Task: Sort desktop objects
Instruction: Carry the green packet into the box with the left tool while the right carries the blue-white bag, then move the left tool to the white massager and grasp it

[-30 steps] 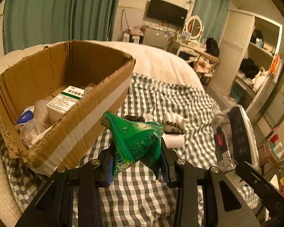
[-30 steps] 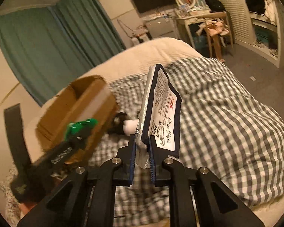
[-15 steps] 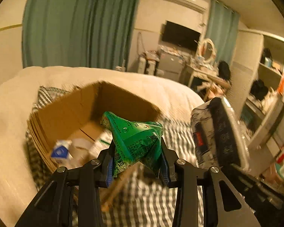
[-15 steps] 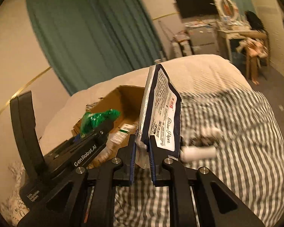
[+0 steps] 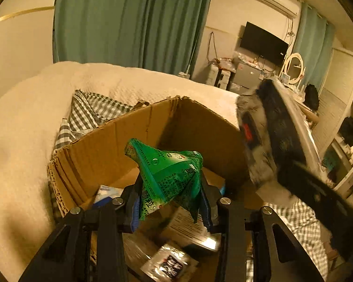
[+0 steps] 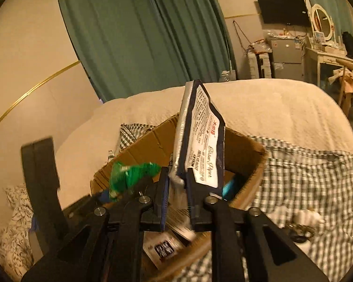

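While both loads are held over the cardboard box [image 5: 101, 145] | left gripper [image 5: 170, 204] clamped on green sachet [image 5: 167, 174] | right gripper [image 6: 177, 202] clamped on tissue pack [image 6: 200, 145] | several items already boxed; white items [image 6: 306, 218] left on checked cloth [image 6: 317, 176].

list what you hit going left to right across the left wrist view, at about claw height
cream blanket → box left wall → green packet in the left claw → tissue pack held by the right claw

Dim amber light, blurred fisheye edges
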Demonstrator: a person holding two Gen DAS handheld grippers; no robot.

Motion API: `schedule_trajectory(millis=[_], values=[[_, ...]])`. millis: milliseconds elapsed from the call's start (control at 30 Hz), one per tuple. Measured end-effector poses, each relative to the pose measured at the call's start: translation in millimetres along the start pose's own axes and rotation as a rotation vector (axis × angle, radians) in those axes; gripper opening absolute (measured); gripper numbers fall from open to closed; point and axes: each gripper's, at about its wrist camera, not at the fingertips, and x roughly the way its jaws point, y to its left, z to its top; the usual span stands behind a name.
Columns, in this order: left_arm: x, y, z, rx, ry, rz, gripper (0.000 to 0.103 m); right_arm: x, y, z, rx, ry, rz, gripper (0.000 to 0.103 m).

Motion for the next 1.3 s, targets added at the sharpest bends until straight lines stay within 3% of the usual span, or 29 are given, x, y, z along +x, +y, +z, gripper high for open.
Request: schedule_trajectory(millis=[33, 67, 100, 300, 367, 500, 600, 733, 833, 967, 1167, 1300], values=[[-0.8, 0.2, -5.4, -0.003, -0.020, 0.018, 0.061, 1.1, -1.1, 1.7, 0.001, 0.001, 0.009, 0.032], [-0.6, 0.6, -7.5, -0.005, -0.028, 0.028, 0.088, 1.1, 0.2, 2.8, 0.004, -0.003, -0.001, 0.043], [-1.7, 1.5, -8.9, -0.006, -0.038, 0.032, 0.102, -5.3, -1.7, 3.4, 0.011, -0.030, -0.025, 0.065], [-24.8, 1.9, -20.7, -0.008, -0.135, 0.036, 0.102, -72.9, -24.8, -12.1, 0.031, -0.106, -0.125, 0.068], [-41.5, -7.3, -26.1, -0.008, -0.156, -0.003, 0.102, -97.3, -40.7, -20.1, 0.045, -0.114, -0.174, 0.068], [-78.6, -40.0, -34.8, 0.085, -0.231, -0.116, 0.103, -145.4, -82.2, -45.0, 0.114, -0.105, -0.287, 0.069], [-84.1, -67.4, -49.7, 0.156, -0.190, -0.220, 0.103, -169.9, -108.6, -66.3, 0.166, -0.096, -0.329, 0.070], [-55.0, -101.1, -84.9, 0.229, -0.025, -0.323, 0.103, -184.1, -126.0, -98.8, 0.180, -0.062, -0.359, 0.072], [-27.9, -117.9, -101.3, 0.279, 0.047, -0.291, 0.103, -183.7, -136.1, -122.0, 0.178, -0.042, -0.358, 0.073], [-16.7, -137.6, -121.1, 0.421, -0.025, -0.195, 0.103, -170.7, -160.4, -157.1, 0.174, 0.019, -0.369, 0.074], [-12.8, -168.4, -149.0, 0.535, 0.003, -0.293, 0.103, -149.8, -175.9, -181.4, 0.155, 0.059, -0.351, 0.074], [6.3, -174.1, -157.5, 0.562, 0.048, -0.240, 0.103, -146.7, -185.2, -188.3, 0.185, 0.056, -0.313, 0.074]])
